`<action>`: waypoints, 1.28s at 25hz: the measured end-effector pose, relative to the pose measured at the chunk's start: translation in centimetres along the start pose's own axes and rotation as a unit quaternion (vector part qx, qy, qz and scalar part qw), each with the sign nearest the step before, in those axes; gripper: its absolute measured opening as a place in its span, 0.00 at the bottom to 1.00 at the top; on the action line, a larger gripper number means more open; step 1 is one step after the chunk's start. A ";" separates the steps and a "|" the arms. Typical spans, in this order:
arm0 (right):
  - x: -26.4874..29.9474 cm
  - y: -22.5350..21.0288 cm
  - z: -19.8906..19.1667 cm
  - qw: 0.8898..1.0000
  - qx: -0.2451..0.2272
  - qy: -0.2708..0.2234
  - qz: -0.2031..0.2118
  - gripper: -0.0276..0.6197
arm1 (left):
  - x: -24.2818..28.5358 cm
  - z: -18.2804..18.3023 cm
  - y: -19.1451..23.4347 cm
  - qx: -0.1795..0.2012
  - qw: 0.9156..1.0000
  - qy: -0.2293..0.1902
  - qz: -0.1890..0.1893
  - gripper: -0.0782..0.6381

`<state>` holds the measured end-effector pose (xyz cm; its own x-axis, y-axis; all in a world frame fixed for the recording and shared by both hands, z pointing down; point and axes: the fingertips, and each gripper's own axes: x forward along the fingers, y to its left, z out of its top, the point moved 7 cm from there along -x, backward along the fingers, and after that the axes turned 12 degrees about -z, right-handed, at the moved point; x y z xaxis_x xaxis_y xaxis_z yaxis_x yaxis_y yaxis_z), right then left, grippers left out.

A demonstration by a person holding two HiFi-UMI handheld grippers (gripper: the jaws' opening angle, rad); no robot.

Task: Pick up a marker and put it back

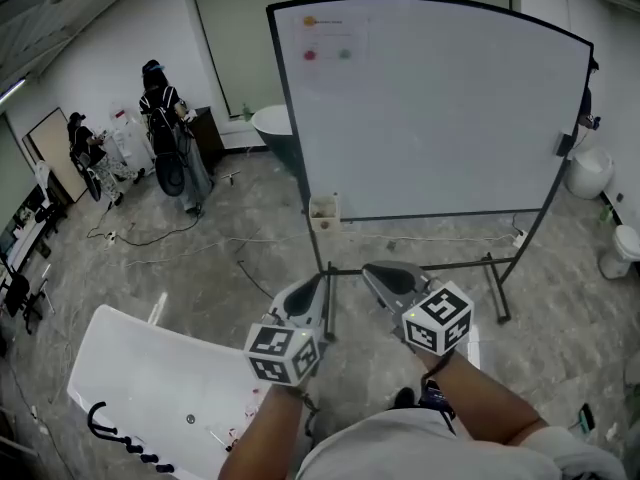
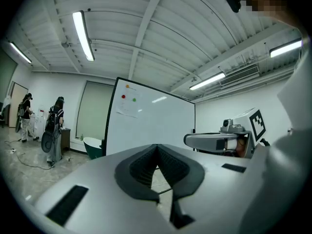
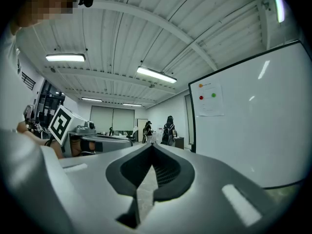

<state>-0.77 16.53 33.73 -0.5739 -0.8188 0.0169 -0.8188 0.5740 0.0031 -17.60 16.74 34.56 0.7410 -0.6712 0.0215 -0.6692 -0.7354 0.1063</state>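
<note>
— So, has either gripper got hold of anything?

— No. The left gripper [image 2: 157, 147] has its dark ribbed pads [image 2: 142, 167] brought together at the tips, with nothing between them. The right gripper [image 3: 152, 146] is the same: jaws pressed shut and empty.

— Where are they being held?

— Side by side in front of the person's chest, near each other but apart. Both noses are aimed toward the whiteboard [image 1: 440, 108].

— And the marker?

— I can't pick one out from where I stand. A small pale box [image 1: 323, 212] hangs at the board's lower left corner, well ahead of both grippers. Whether a marker stands in it is too small to tell.

— Anything on the board itself?

— A sheet of paper [image 1: 335, 38] sits near the top left. It has an orange dot [image 1: 309, 21] at its head, with a red dot [image 1: 309, 55] and a green dot [image 1: 345, 54] lower down. A small dark thing [image 1: 565, 144] clings to the right edge. I can't say what it is.

— And round about?

— The board stands on a dark frame [image 1: 430, 266] over a grey mottled floor [image 1: 230, 238]. A white tub [image 1: 150, 368] lies low at the person's left. At the far left, two people [image 1: 165, 118] in dark clothes stand near loose cables. A white toilet [image 1: 588, 171] stands past the board's right edge.
</note>
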 end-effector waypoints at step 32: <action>23.2 -23.9 -6.0 0.995 0.036 0.067 0.061 0.05 | 24.2 -2.2 17.1 -0.016 0.998 0.036 0.050 0.12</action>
<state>5.61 -16.10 40.06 -0.6665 -0.7311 0.1458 -0.7445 0.6628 -0.0796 -10.97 -11.93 39.07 0.6736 -0.7317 0.1045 -0.7386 -0.6612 0.1316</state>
